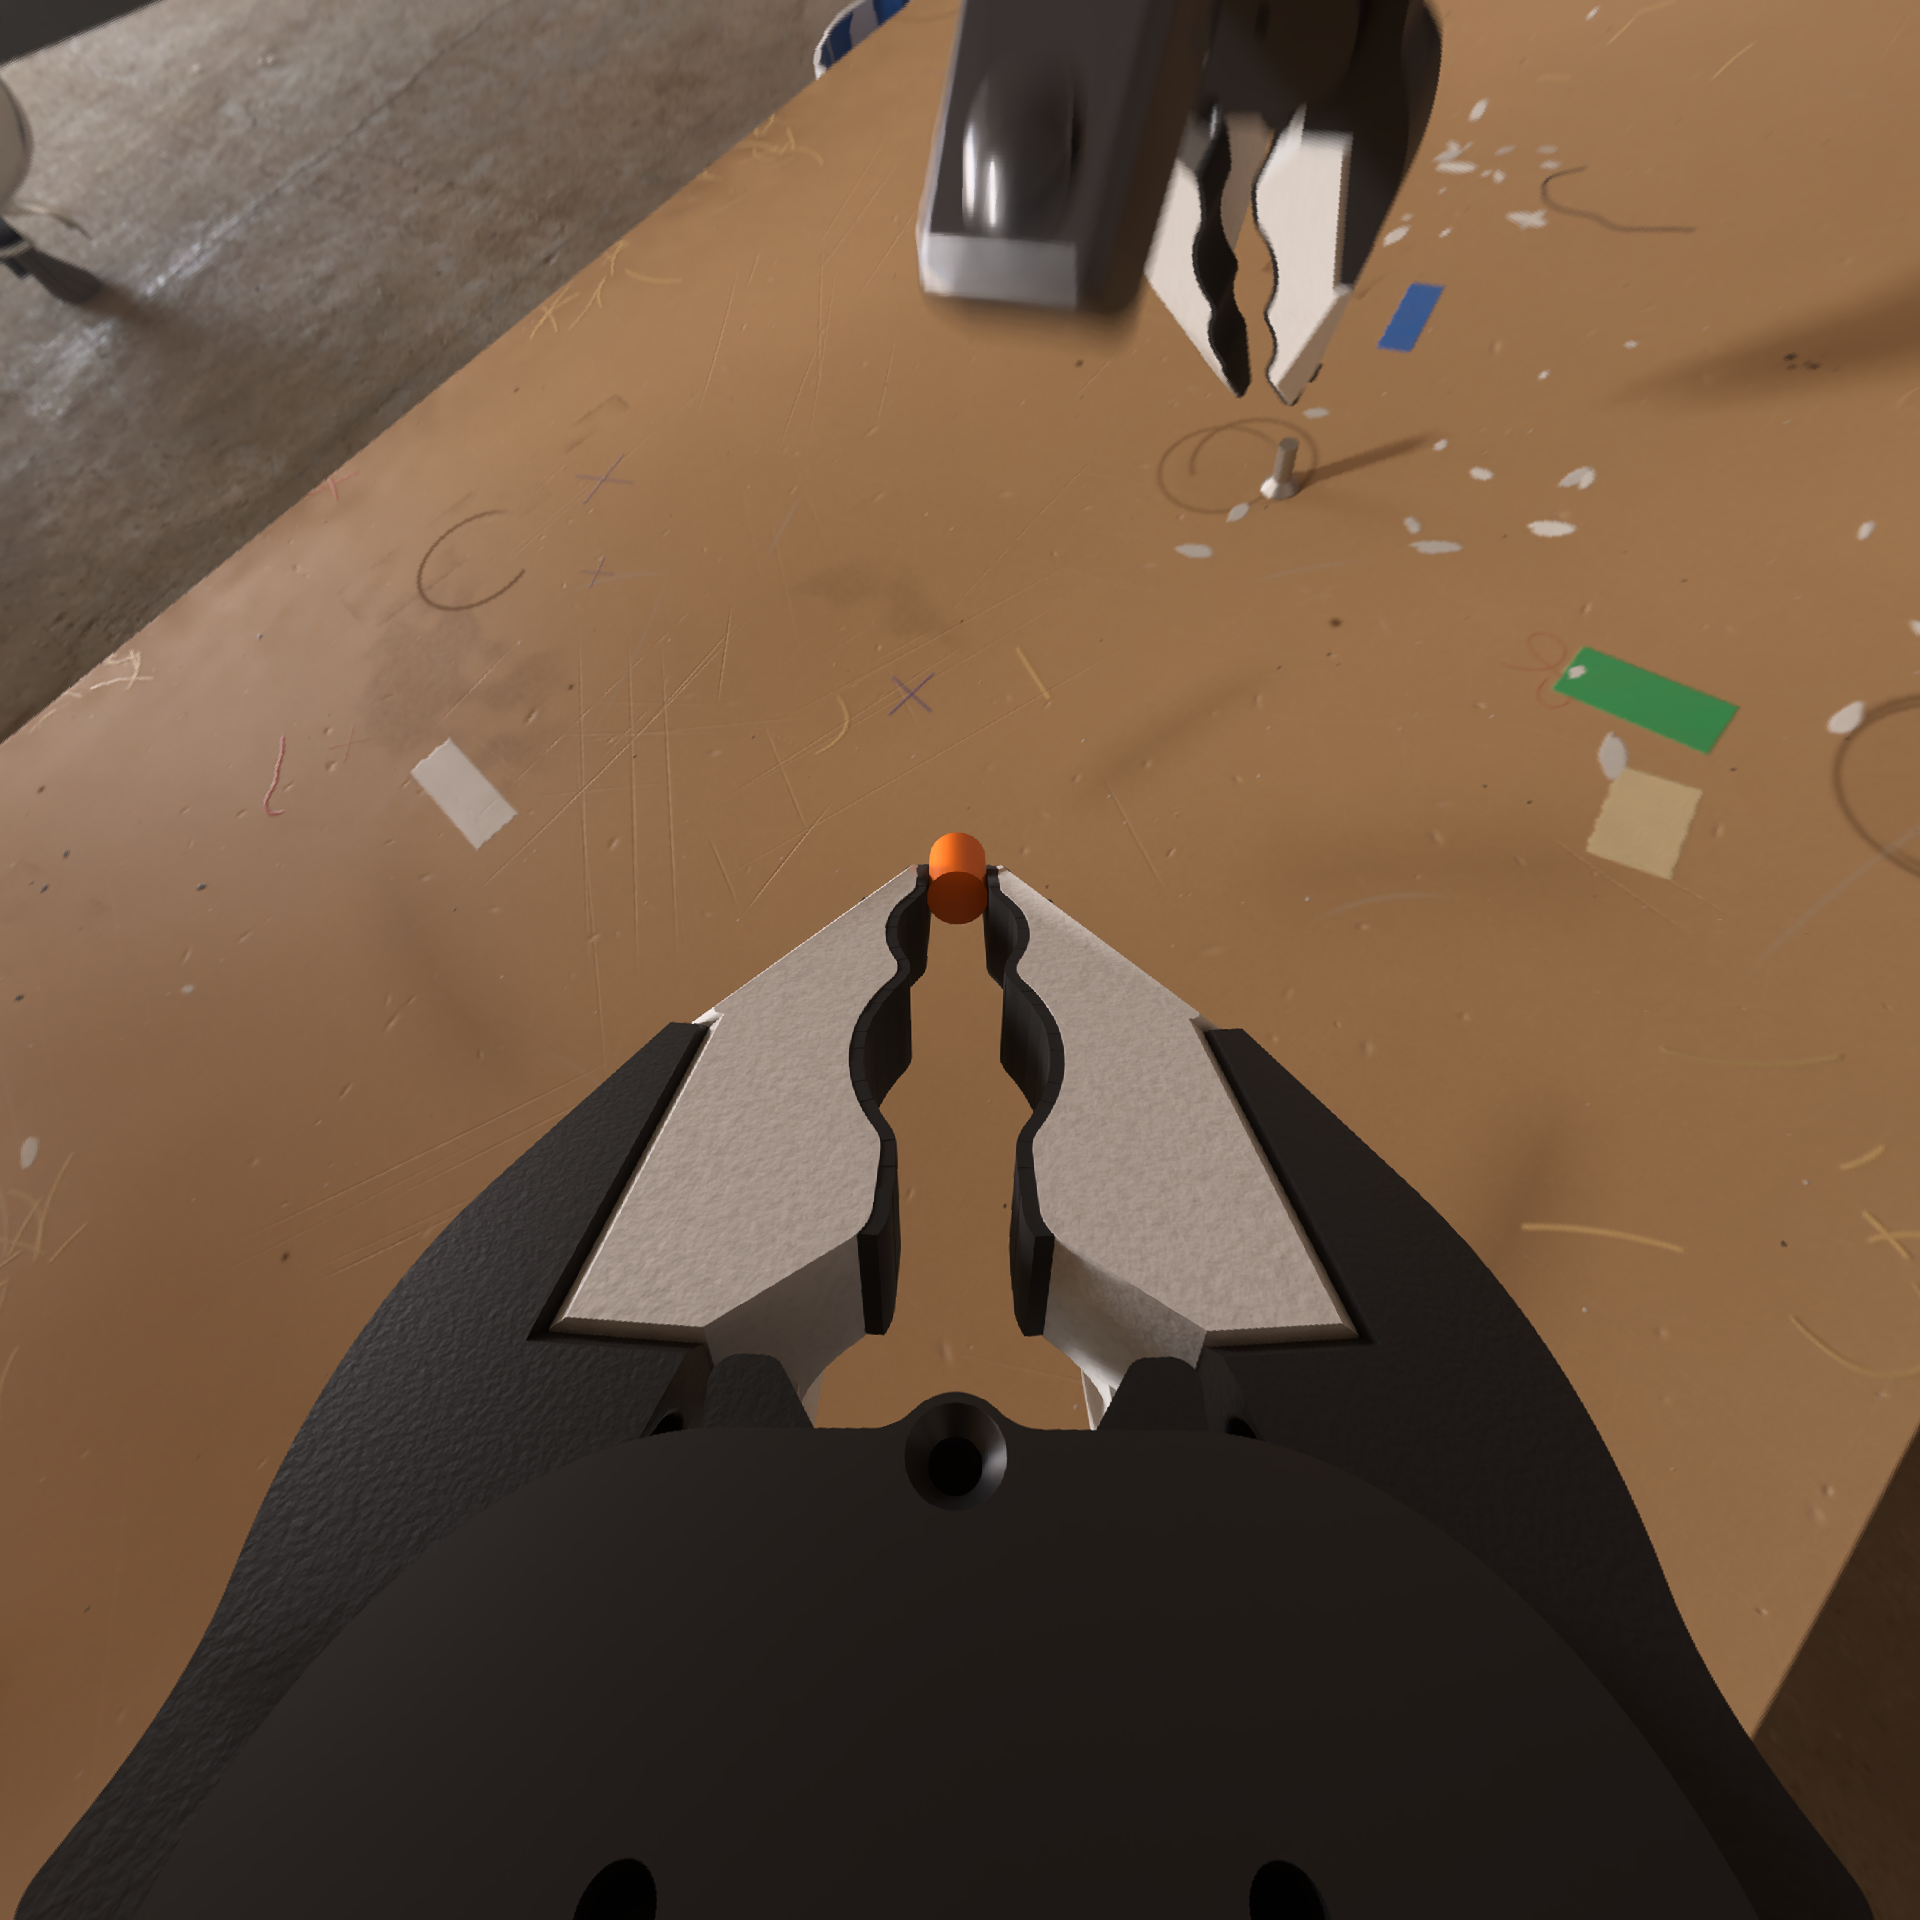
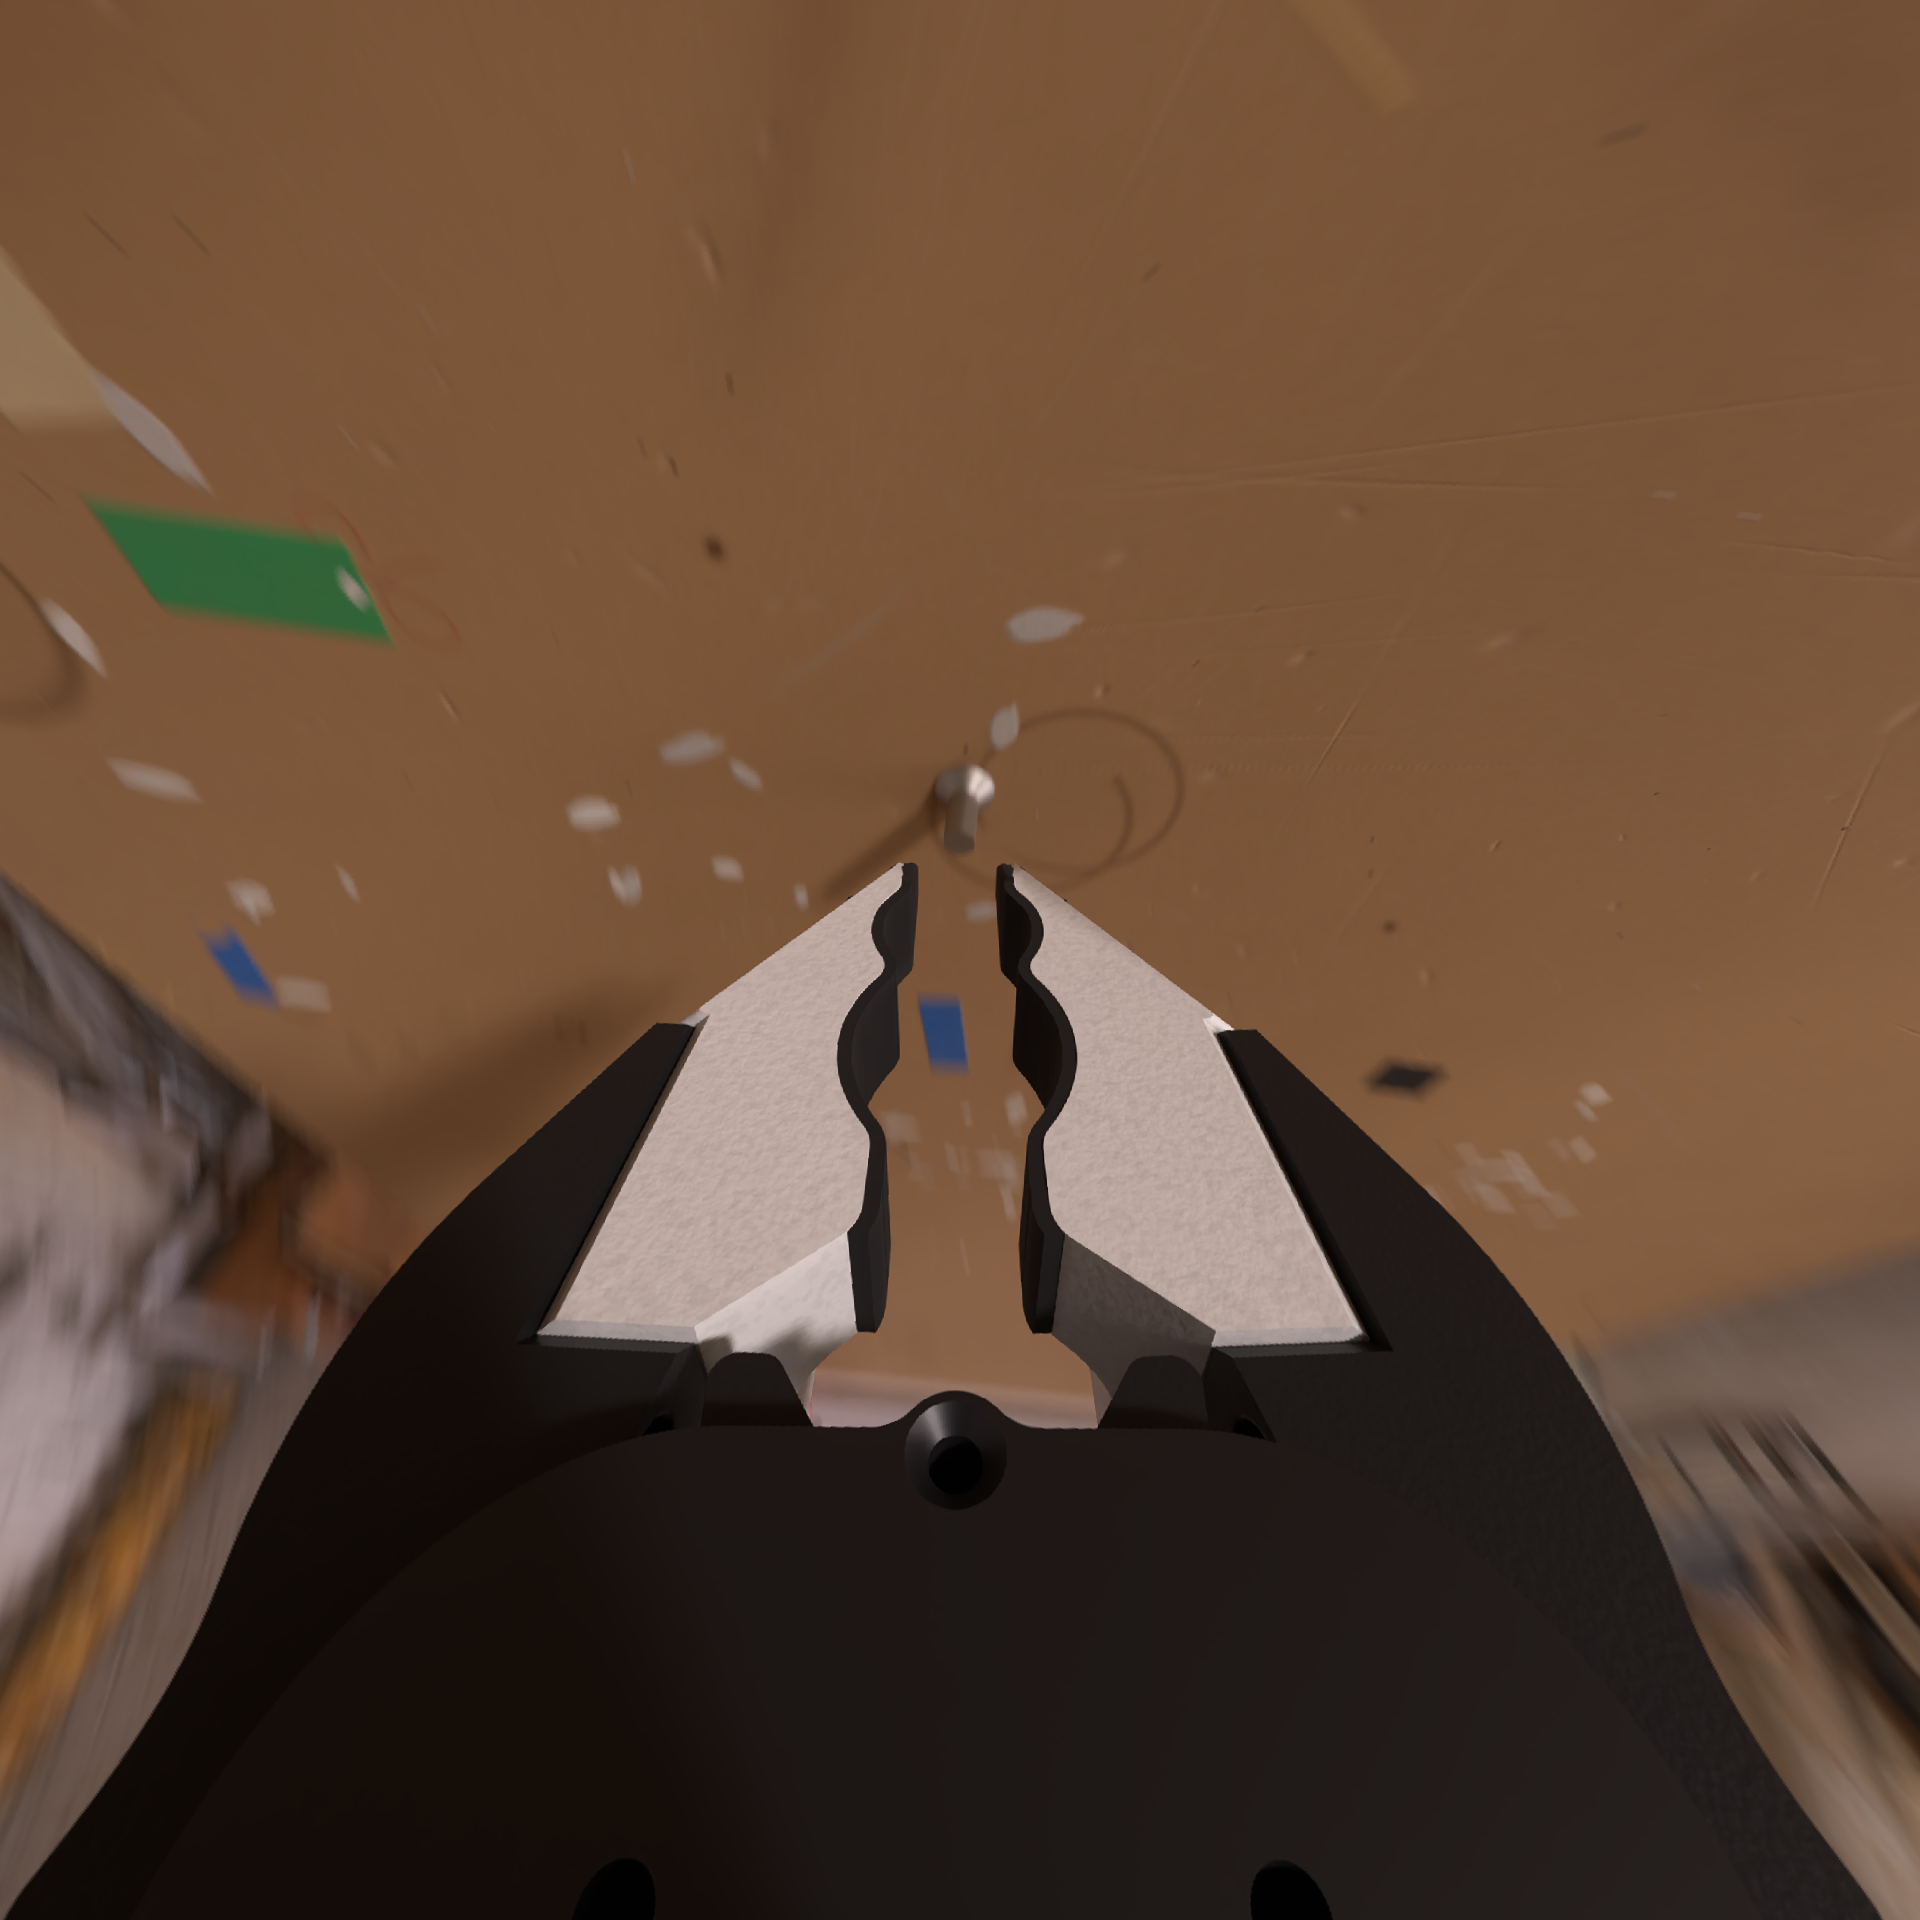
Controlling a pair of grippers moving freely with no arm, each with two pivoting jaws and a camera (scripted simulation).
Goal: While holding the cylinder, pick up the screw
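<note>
left gripper (image 1: pixel 956 878) fingers clench the orange cylinder (image 1: pixel 956 876); right gripper (image 2: pixel 956 868) fingers parted. the screw (image 2: pixel 962 805), mid-frame, looks small, stiff, slippery: pinch its shaft.

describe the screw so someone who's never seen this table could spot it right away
On the scratched brown table, look below the tips of the right gripper, where white flecks are scattered. The screw stands there on its head, shank up, inside a faint drawn circle. It is the only small upright silver metal piece; everything near it lies flat.
</note>
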